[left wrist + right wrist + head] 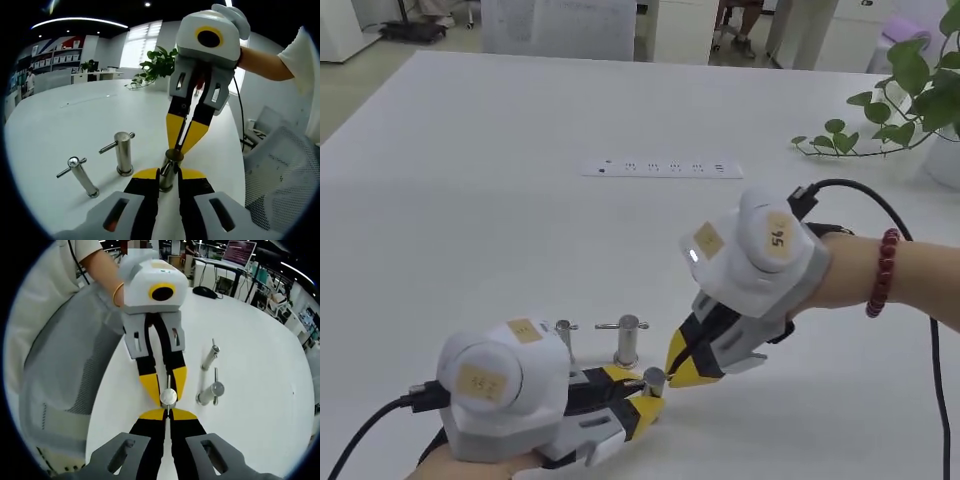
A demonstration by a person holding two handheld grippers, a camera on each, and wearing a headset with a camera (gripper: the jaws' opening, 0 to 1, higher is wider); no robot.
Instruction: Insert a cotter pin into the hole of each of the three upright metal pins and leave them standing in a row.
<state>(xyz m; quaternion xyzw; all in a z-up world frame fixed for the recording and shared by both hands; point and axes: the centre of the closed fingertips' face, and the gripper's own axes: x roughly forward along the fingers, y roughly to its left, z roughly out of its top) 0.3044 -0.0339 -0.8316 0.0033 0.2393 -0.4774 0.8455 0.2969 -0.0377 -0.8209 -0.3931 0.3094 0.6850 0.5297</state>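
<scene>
3rd insertion: by the table's (520,200) near edge, the left gripper (645,405) clamps the last metal pin (654,380) while the right gripper (675,370) pinches the cotter pin (168,382) at its hole. Next: likely a straight push through.

A wide white counter (500,140) holds a white power strip (662,168) and a leafy green plant (905,90) at its right edge, with a grey mesh chair (280,170) alongside and bright windows (137,45) beyond.

Three upright metal pins (628,345) in row
</scene>
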